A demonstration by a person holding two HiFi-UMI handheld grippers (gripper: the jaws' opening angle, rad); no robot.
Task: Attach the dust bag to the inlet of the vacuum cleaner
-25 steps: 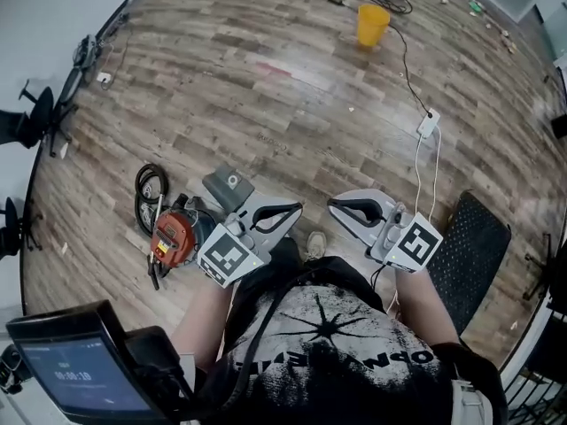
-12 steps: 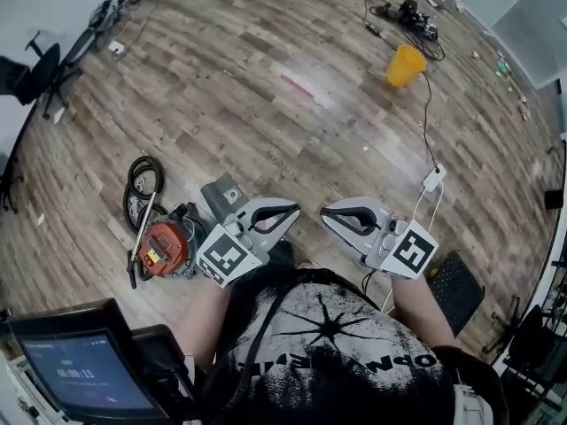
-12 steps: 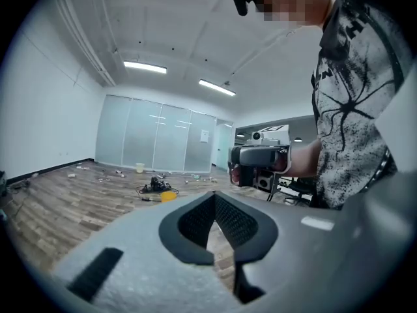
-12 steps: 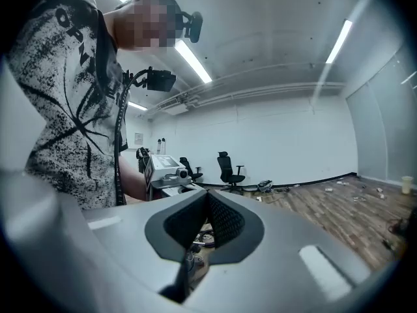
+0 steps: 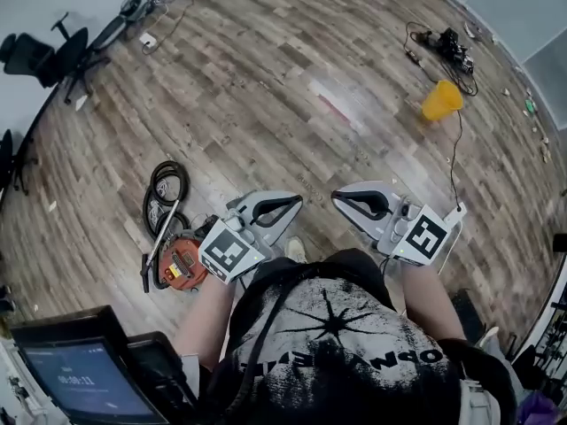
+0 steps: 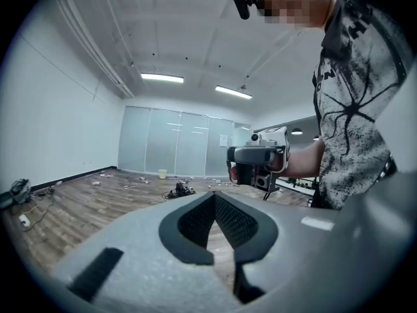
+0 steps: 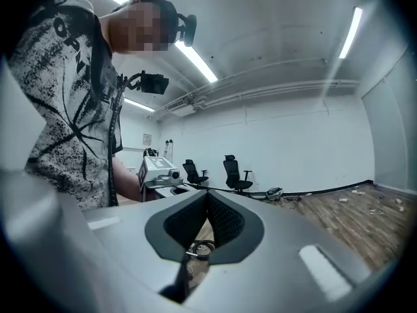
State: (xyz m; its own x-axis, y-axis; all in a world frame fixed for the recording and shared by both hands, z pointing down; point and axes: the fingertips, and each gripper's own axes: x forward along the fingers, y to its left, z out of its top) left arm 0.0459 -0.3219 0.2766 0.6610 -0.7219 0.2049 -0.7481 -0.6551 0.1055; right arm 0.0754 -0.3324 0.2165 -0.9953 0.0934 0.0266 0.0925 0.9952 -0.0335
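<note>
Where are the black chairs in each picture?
Head view: black chairs at the upper left edge, by the wall.
Left gripper view: not in it.
Right gripper view: small, near the centre, against the wall.
Shared landmark: the person's spattered shirt.

The wood-plank floor carries a red vacuum cleaner beside a coiled black hose; a yellow bucket stands well apart, near tangled cables.
</note>
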